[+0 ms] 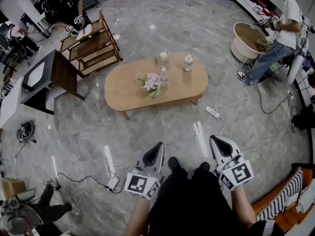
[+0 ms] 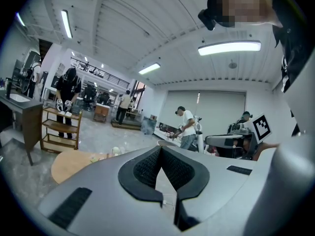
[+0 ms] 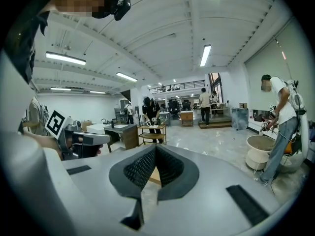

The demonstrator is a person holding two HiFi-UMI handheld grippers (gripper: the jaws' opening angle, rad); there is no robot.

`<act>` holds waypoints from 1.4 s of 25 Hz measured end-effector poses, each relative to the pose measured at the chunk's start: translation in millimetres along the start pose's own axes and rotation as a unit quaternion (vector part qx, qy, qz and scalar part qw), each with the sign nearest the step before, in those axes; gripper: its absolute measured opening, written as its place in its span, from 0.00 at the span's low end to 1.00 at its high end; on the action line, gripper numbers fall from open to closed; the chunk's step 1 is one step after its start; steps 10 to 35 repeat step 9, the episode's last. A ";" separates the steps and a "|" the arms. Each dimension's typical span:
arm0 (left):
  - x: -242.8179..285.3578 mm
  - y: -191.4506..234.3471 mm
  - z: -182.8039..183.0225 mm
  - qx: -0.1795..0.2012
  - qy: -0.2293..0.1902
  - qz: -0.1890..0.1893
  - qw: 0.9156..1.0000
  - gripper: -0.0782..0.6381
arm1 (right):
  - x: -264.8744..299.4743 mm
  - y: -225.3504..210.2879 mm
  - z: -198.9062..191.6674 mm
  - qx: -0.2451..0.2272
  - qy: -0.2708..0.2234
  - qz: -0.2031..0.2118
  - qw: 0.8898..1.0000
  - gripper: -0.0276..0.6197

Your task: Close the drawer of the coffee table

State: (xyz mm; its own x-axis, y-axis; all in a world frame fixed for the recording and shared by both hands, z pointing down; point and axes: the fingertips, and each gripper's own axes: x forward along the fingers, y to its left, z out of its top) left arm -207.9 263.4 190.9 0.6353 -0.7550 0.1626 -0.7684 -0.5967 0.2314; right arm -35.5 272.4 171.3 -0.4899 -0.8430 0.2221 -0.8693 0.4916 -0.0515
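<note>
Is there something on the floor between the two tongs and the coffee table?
No furniture; only a white power strip lies on the floor between the right tongs and the coffee table.

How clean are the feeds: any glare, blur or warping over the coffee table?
Head view: evenly lit, sharp, fisheye-bent edges; coffee table clear at centre, reflections on the glossy floor. Left gripper view: heavy warping, dark corners, ceiling light blown out, left tool hides much of the table. Right gripper view: same warping, right tool fills the lower frame.

flowers (image 1: 151,84) on coffee table (image 1: 123,90), shelf (image 1: 91,45) behind left, tub (image 1: 248,41) behind right
</note>
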 end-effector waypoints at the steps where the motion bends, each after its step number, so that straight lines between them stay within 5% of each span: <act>1: -0.7 1.6 -1.6 -0.001 0.000 0.002 1.000 0.13 | 0.1 0.7 -1.0 0.000 0.000 0.000 1.000 0.06; 35: -0.3 1.7 -2.5 -0.004 0.001 -0.004 1.000 0.13 | -2.5 0.1 -0.6 -0.003 0.003 -0.007 1.000 0.06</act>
